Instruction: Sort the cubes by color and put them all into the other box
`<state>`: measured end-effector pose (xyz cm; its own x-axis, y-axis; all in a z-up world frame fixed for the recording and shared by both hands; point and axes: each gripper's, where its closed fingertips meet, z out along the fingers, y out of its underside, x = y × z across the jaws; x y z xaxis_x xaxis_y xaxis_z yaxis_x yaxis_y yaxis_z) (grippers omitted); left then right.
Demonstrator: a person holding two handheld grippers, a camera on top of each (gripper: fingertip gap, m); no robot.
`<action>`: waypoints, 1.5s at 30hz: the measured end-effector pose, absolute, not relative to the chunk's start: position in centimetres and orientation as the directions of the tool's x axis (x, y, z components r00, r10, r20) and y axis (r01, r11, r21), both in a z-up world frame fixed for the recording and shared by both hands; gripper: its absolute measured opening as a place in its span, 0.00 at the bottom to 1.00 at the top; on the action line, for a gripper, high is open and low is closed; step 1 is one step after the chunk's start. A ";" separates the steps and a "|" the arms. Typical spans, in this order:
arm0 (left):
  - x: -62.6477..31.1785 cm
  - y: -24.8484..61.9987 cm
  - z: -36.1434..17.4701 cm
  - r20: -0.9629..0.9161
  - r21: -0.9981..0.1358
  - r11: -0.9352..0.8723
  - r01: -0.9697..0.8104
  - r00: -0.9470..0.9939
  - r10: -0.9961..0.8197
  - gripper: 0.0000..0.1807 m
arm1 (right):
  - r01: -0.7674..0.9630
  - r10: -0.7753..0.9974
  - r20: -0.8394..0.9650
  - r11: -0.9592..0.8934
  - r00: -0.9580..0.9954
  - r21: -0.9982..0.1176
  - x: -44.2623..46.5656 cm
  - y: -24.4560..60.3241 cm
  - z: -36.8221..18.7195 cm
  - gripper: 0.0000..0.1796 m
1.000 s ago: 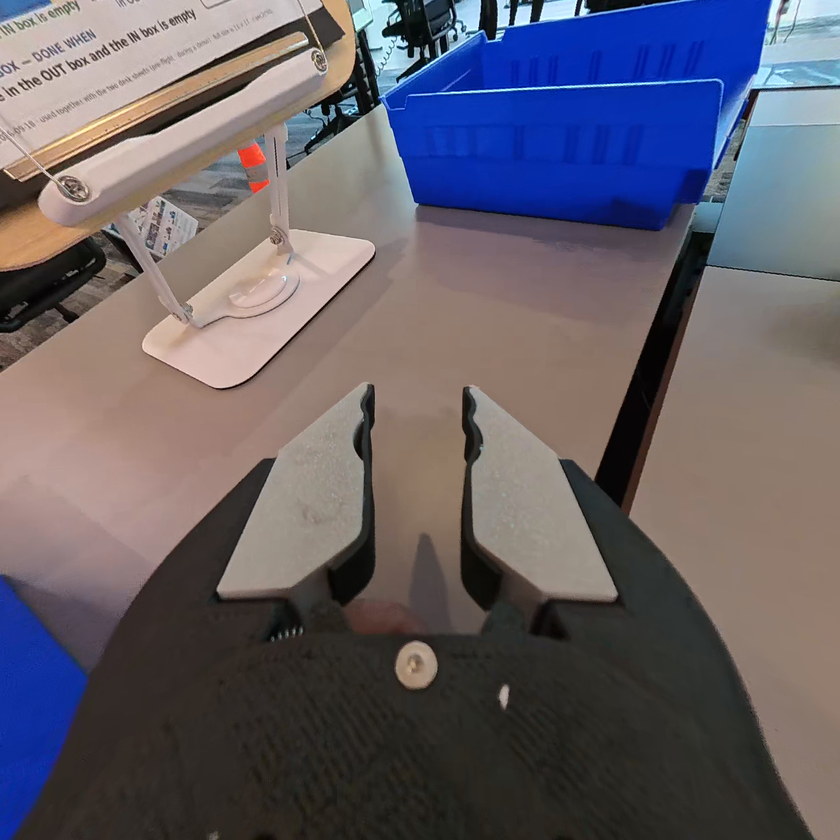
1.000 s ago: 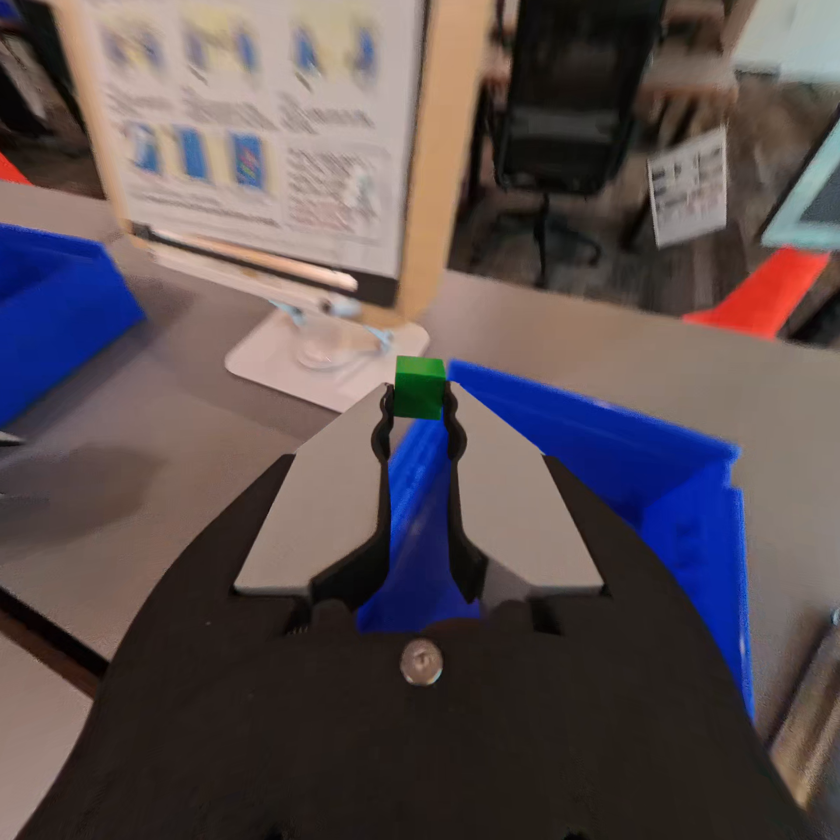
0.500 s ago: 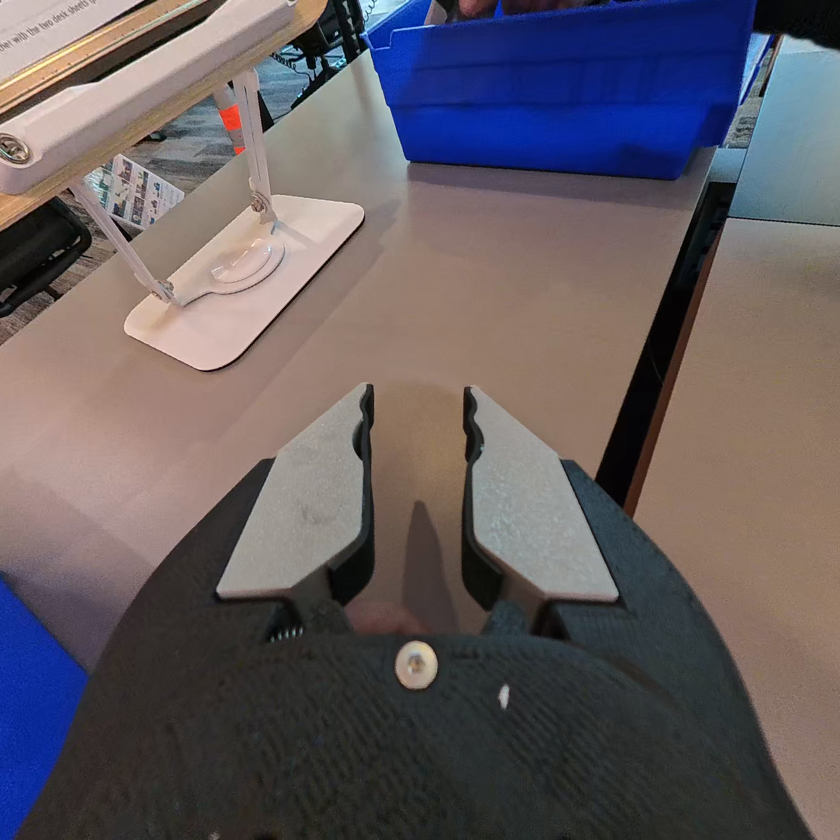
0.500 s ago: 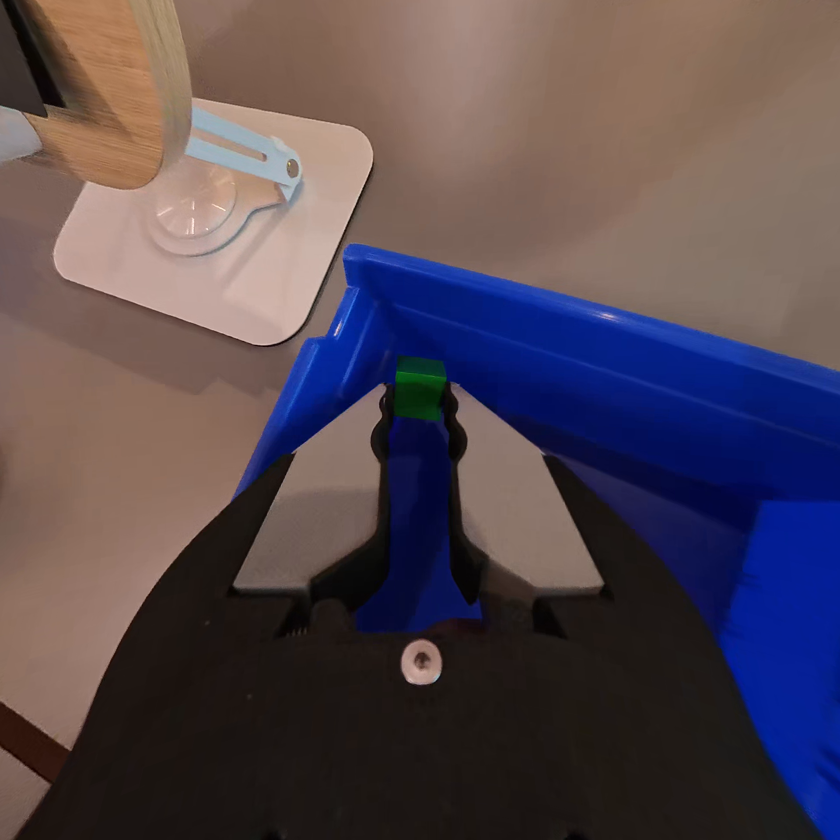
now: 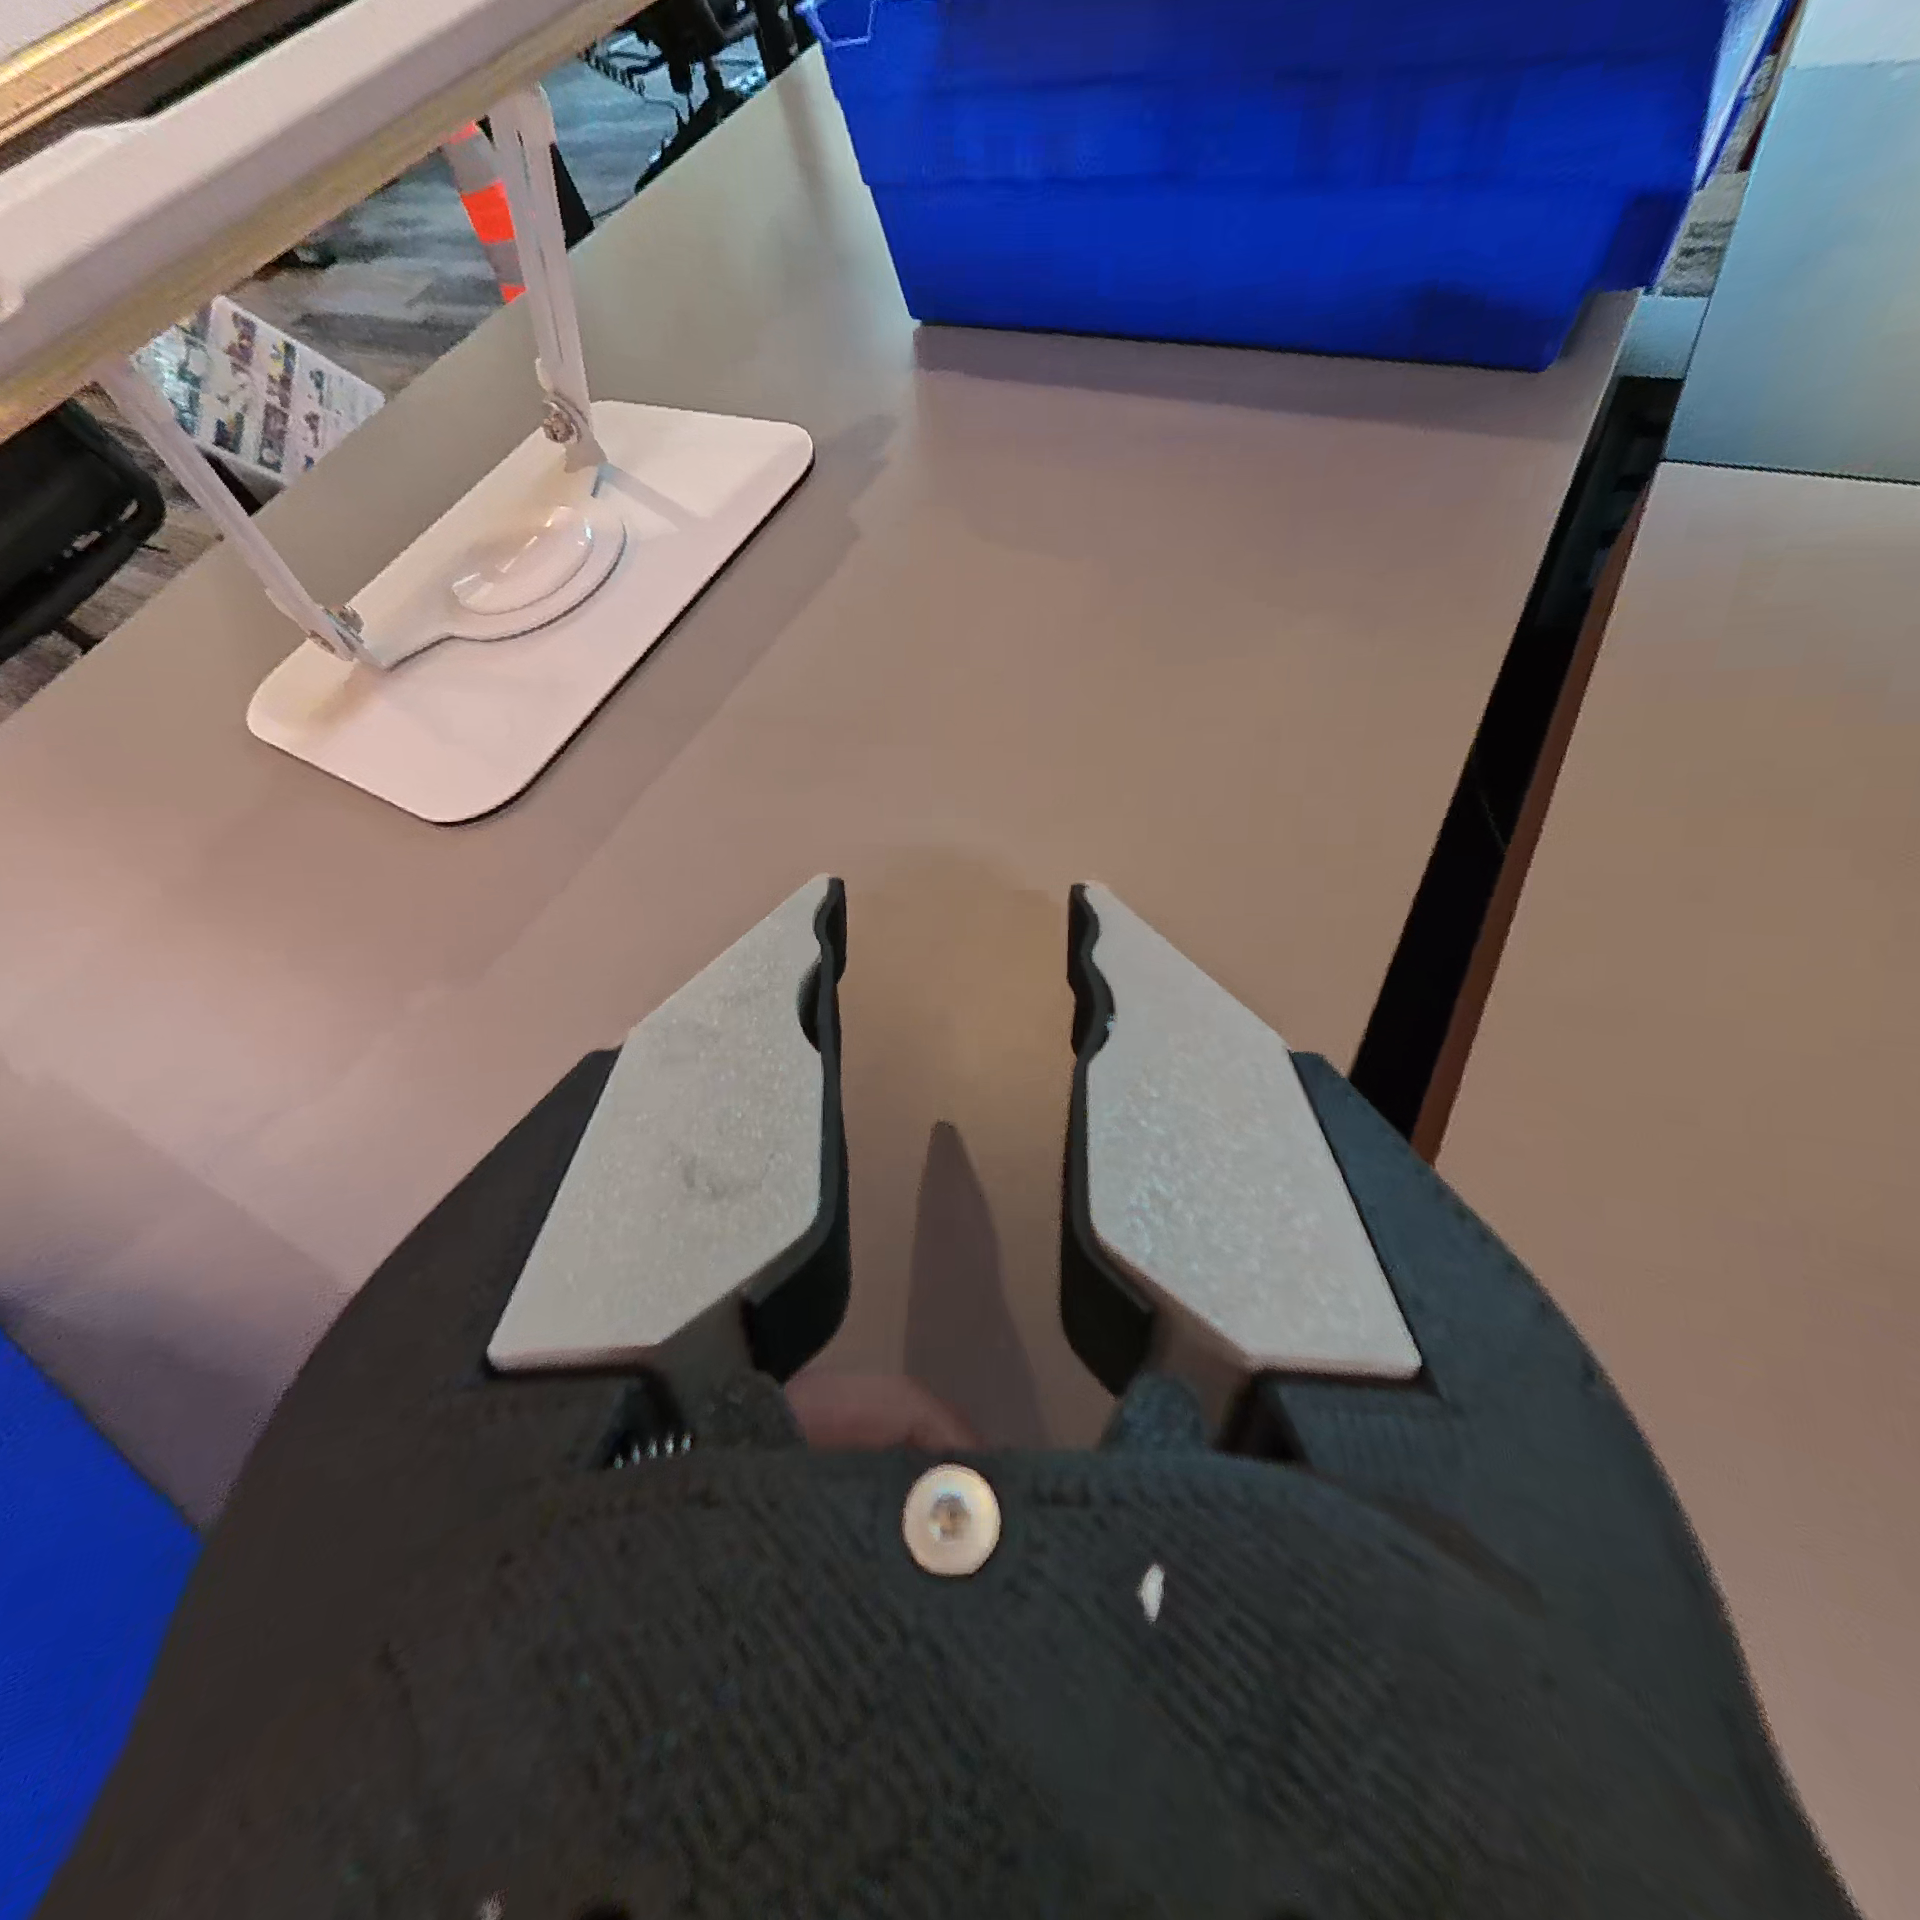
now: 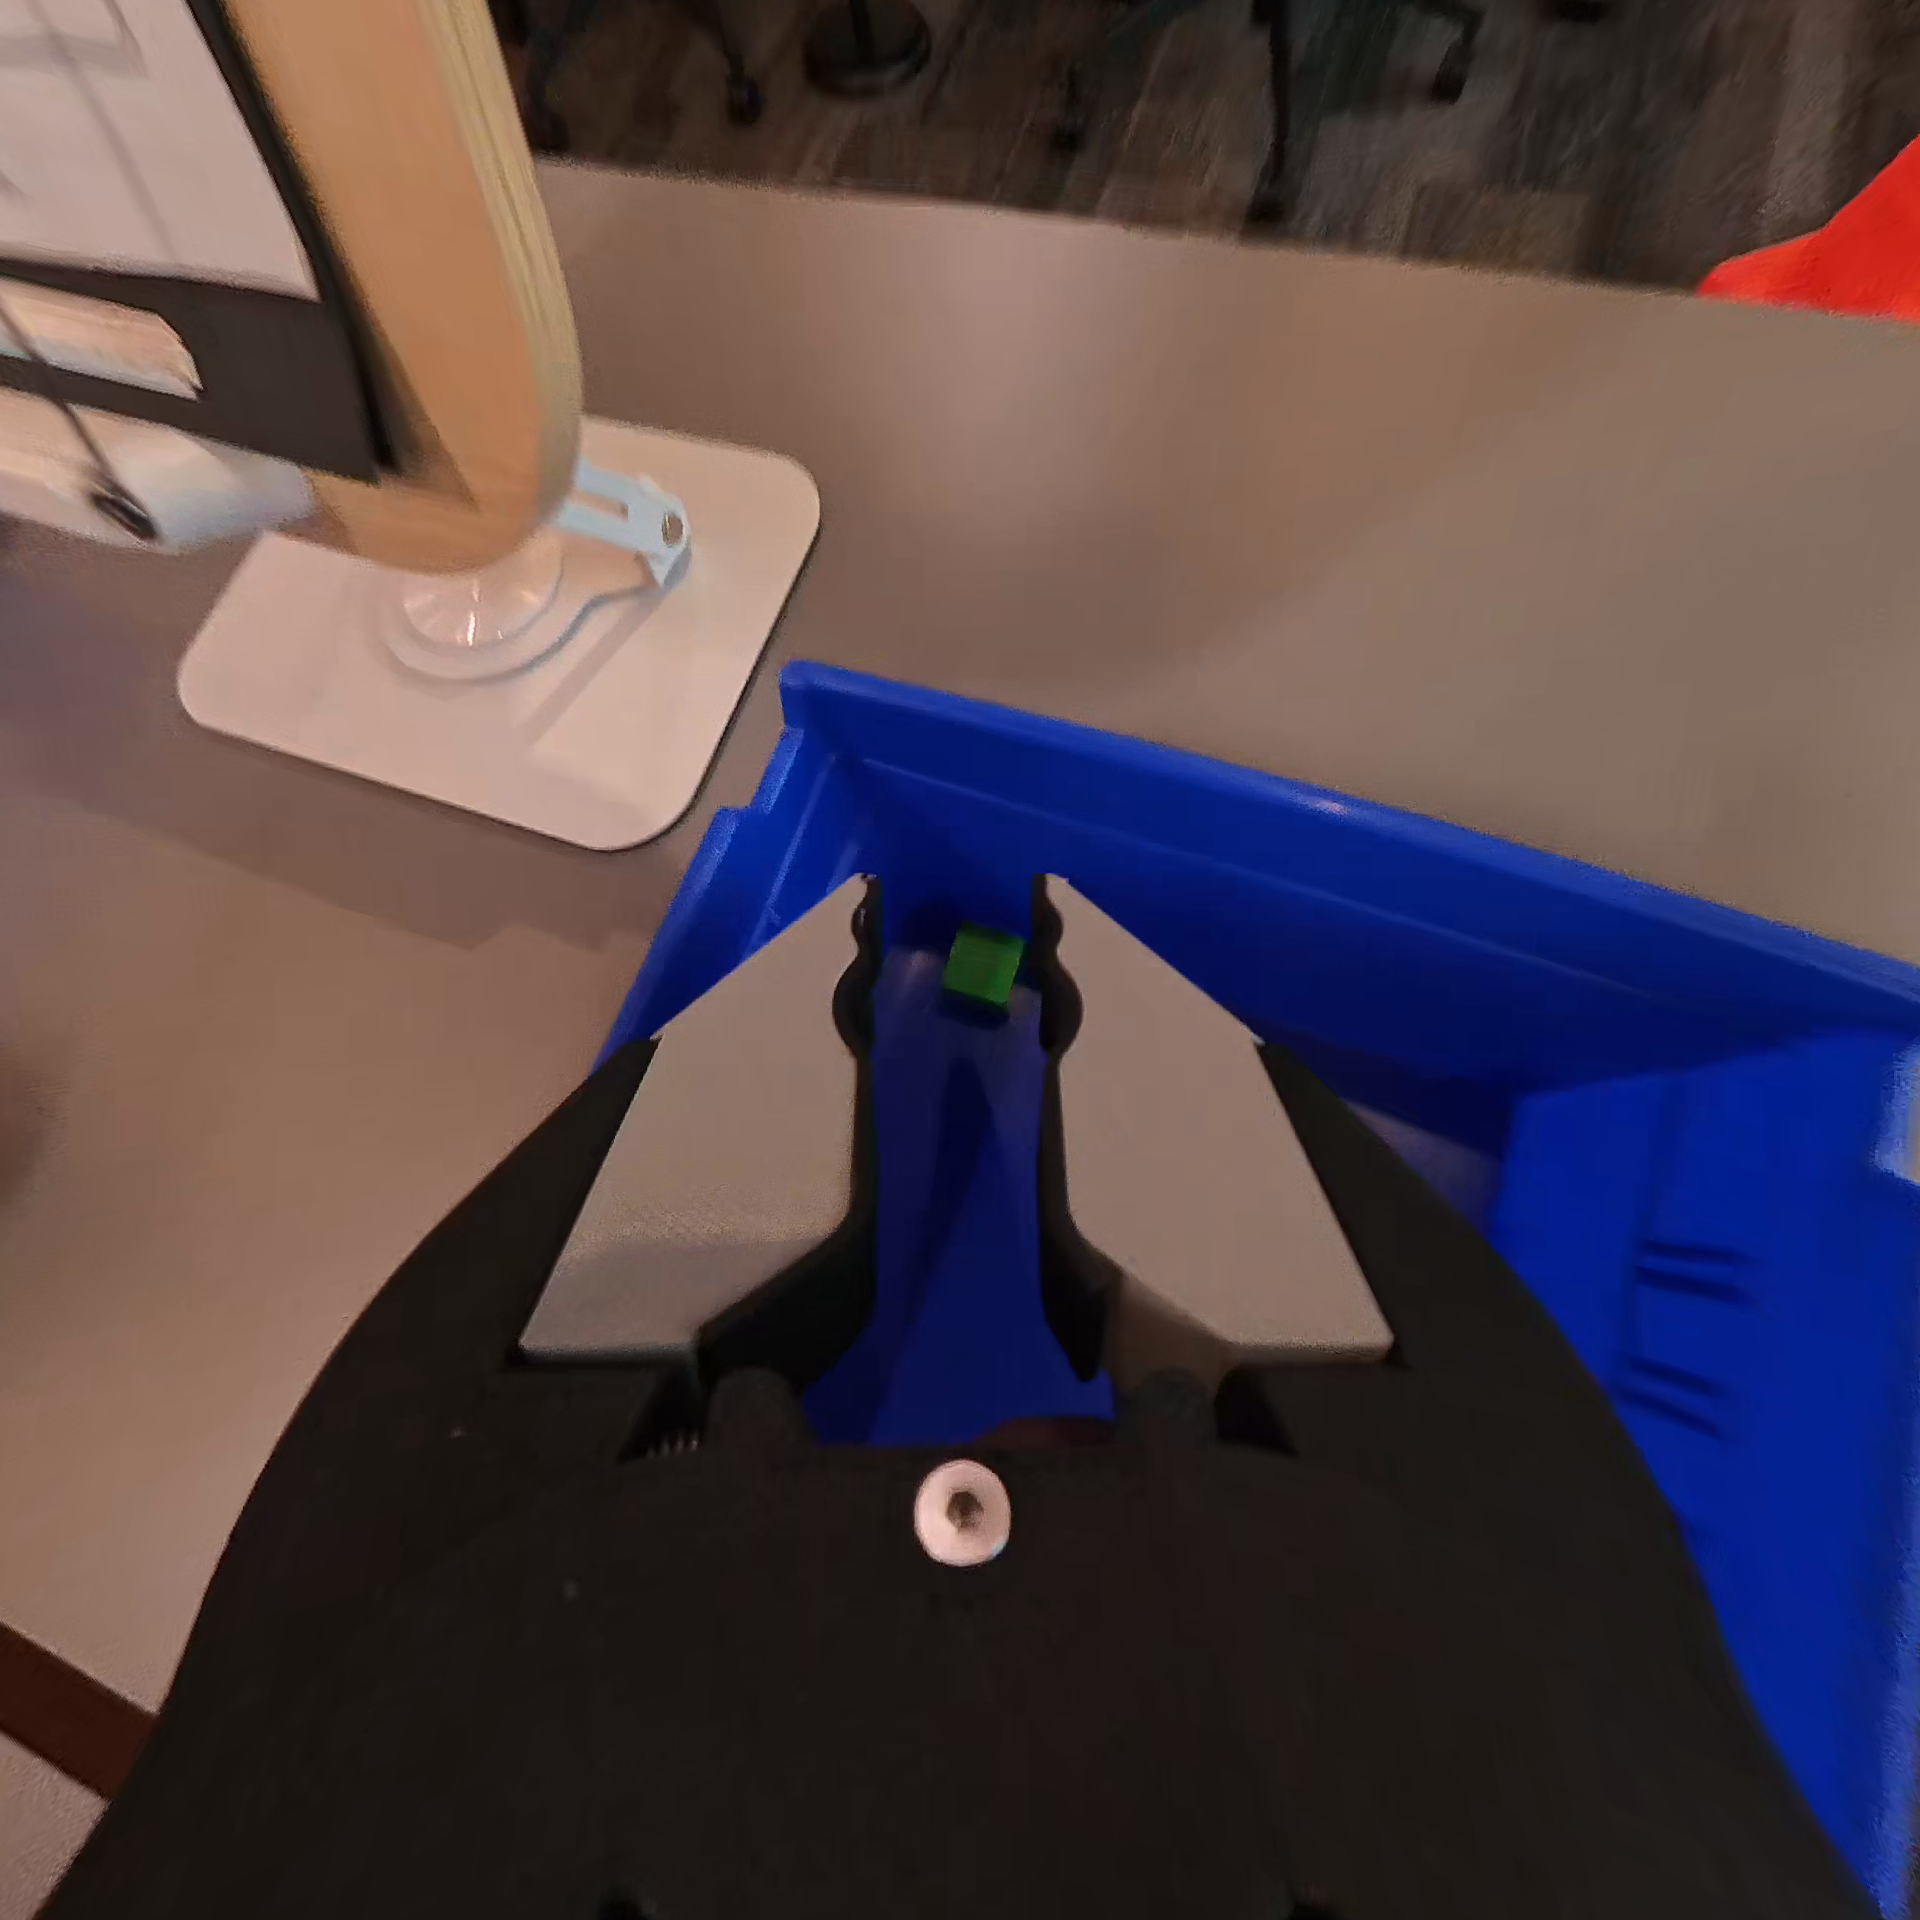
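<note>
Small green cube [image 6: 978, 966] seen lying loose in blue box [image 6: 1351, 894] corner, right gripper [image 6: 954, 914] parted around it, left gripper [image 5: 954, 914] held wide, empty.

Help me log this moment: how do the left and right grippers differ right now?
The left gripper hangs over bare table; the right gripper points into a blue box. Nothing lies between the left's fingers; a green cube sits on the box floor between the right's, apparently ungripped. Both are open.

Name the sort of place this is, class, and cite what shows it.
Probably an office workspace used for a sorting exercise: grey desks, a blurred wheeled chair base on the floor behind, and an instruction sheet on a white stand beside blue bins.
</note>
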<state>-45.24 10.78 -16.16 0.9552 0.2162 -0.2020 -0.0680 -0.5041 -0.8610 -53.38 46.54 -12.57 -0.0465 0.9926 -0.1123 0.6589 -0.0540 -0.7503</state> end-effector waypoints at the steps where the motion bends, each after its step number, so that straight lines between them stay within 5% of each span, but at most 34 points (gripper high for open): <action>1: -45.4 10.8 -16.0 -0.207 -0.862 -0.503 -0.068 0.952 0.226 0.22 | 0.624 0.994 -0.106 -0.062 -0.034 -0.779 -53.0 46.8 -11.0 0.14; 5: -45.6 11.3 -15.0 -0.185 -0.883 -0.467 -0.045 0.949 0.257 0.22 | 0.431 0.991 -0.082 -0.030 -0.103 -0.902 -50.5 43.7 -3.8 0.13; 11: -44.8 11.9 -15.5 -0.166 -0.882 -0.469 -0.042 0.959 0.228 0.23 | 0.212 0.884 -0.107 -0.010 -0.455 -0.977 -45.1 28.3 2.1 0.12; 15: -43.5 12.5 -15.9 -0.112 -0.877 -0.480 -0.005 0.974 0.195 0.25 | 0.289 0.787 -0.186 -0.010 -0.588 -0.957 -45.0 19.6 -1.6 0.13; 24: -43.0 10.9 -13.0 -0.074 -0.910 -0.415 0.022 0.974 0.214 0.28 | 0.362 0.858 -0.158 0.034 -0.489 -0.932 -52.5 14.3 -13.5 0.16; 32: -50.7 -0.3 -3.7 -0.053 -0.981 -0.176 0.079 0.769 0.637 0.31 | 0.377 0.860 -0.083 0.132 -0.504 -0.917 -52.0 13.0 -15.7 0.15; 37: -57.3 -9.9 -5.6 -0.142 -0.891 -0.366 0.269 0.601 0.786 0.34 | 0.380 0.849 -0.073 0.156 -0.523 -0.912 -51.6 13.0 -16.2 0.15; 45: -61.3 -17.6 -16.6 -0.156 -0.502 -0.512 0.697 0.509 0.846 0.36 | 0.362 0.843 -0.084 0.136 -0.531 -0.922 -50.9 13.5 -15.5 0.14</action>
<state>-61.32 -17.56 -16.57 0.5092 0.8464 -0.1560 0.6969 -0.5118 -0.5024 -50.85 13.50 -15.45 -0.5310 0.8431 -0.0843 0.3621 0.1358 -0.9222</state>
